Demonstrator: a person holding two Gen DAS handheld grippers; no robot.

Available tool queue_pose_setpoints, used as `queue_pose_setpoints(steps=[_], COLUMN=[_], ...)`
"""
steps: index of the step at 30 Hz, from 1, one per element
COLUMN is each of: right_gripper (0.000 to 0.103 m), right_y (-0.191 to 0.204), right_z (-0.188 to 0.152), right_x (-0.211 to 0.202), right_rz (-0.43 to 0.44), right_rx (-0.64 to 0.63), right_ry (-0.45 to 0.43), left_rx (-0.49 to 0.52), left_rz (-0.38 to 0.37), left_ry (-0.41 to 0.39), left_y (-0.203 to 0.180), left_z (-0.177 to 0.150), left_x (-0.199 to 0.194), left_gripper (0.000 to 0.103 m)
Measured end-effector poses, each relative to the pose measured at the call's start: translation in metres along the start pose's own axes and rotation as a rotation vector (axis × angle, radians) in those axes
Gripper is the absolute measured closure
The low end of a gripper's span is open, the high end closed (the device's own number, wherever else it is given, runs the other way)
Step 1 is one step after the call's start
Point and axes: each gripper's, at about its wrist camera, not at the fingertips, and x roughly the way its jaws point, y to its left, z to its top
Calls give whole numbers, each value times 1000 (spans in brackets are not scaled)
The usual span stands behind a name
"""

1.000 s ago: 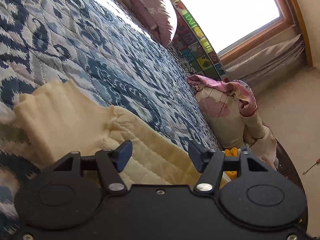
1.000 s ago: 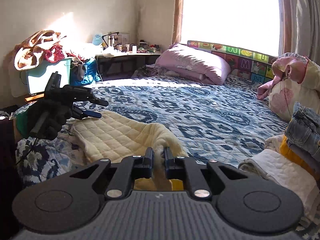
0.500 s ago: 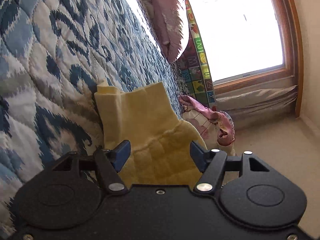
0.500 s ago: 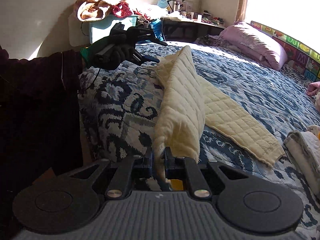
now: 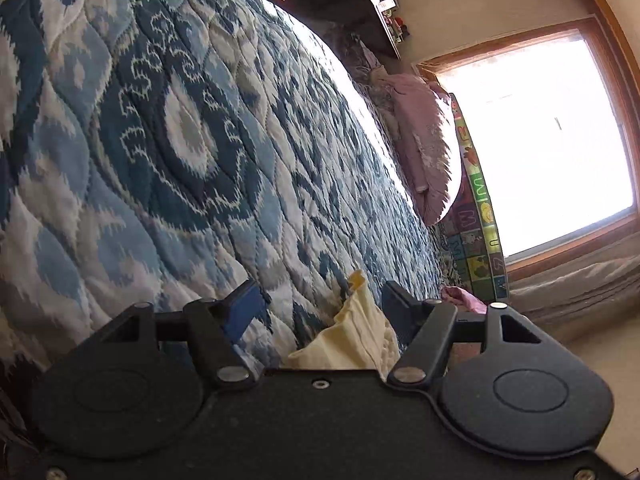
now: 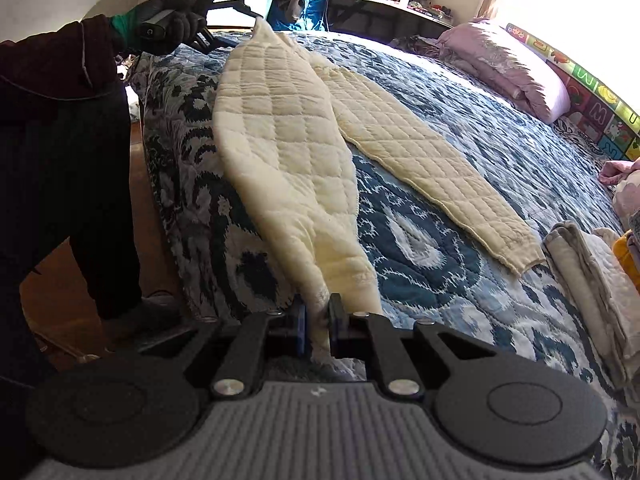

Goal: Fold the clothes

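Note:
Cream quilted trousers (image 6: 288, 148) lie stretched across the blue patterned bedspread (image 6: 460, 264). One leg runs toward the right, its cuff (image 6: 520, 256) flat on the bed. My right gripper (image 6: 318, 330) is shut on the near end of the other leg. My left gripper (image 5: 320, 304) is open, with the cream waistband (image 5: 356, 336) lying between its fingers, nearer the right finger. In the right wrist view the left gripper (image 6: 224, 20) sits at the far waist end.
A stack of folded clothes (image 6: 592, 280) lies at the bed's right edge. A pink pillow (image 6: 508, 64) and a colourful alphabet mat (image 6: 592, 108) are by the window. A cluttered desk (image 6: 392, 4) stands behind the bed. The person's dark body (image 6: 60, 160) is at the left.
The right gripper pulled back with its leg, so the trousers are now stretched long over the bed. The left gripper moved close to the bedspread and stays open around the waistband.

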Motion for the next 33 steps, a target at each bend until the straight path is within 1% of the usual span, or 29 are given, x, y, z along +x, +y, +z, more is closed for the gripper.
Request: queue_pose_setpoints(steps=[2, 4, 6, 7, 9, 10, 11, 12, 13, 15, 16, 18, 19, 20, 22, 23, 25, 27, 30, 31, 33], right_gripper=[90, 90, 90, 89, 82, 70, 62, 62, 61, 55, 50, 45, 37, 33, 32, 32, 32, 32, 38, 42, 50], right_y=[-6, -11, -15, -15, -16, -18, -19, -20, -24, -34, -41, -56, -63, -70, -84, -90, -94, -95, -93, -93, -91], right_z=[-3, -4, -4, -4, -3, -4, -5, -7, -9, -13, -16, -23, -27, -31, -38, -39, -39, -39, -43, -44, -49], right_x=[0, -2, -6, -6, -5, -3, -3, -4, -7, -15, -19, -29, -32, -32, -29, -20, -2, 20, 46, 51, 55], right_rz=[-37, -85, -135, -142, -119, -86, -75, -62, -38, 2, 23, 65, 84, 92, 101, 76, 39, 38, 47, 41, 49], right_rx=[1, 4, 10, 7, 8, 31, 48, 71, 121, 240, 313, 457, 528, 591, 714, 746, 756, 772, 806, 816, 846], right_ry=[-3, -14, -41, -41, -7, 30, 43, 51, 40, 7, -29, -103, -138, -165, -209, -181, -133, -87, -43, -36, -61], left_rx=[5, 24, 69, 99, 153, 175, 190, 198, 200, 195, 195, 198, 199, 200, 202, 203, 205, 204, 177, 173, 192], left_rz=[5, -9, -32, -45, -55, -47, -34, -10, 9, 27, 36, 56, 66, 77, 97, 106, 122, 136, 119, 106, 73], left_ry=[-13, -11, 21, 52, 113, 133, 152, 166, 178, 195, 200, 203, 201, 197, 188, 183, 173, 165, 180, 188, 197], left_y=[4, 3, -4, -8, -16, -20, -22, -21, -21, -18, -17, -17, -17, -17, -17, -17, -17, -16, -10, -10, -13], left_z=[2, 0, -5, -9, -17, -22, -27, -30, -33, -35, -35, -36, -37, -39, -42, -44, -49, -54, -60, -63, -70], left_x=[-6, -7, -2, 2, 14, 22, 29, 36, 41, 46, 46, 46, 44, 41, 35, 31, 23, 16, 12, 14, 22], left_gripper=[36, 36, 36, 36, 36, 36, 36, 36, 36, 36, 36, 36, 36, 36, 36, 36, 36, 36, 36, 36, 36])
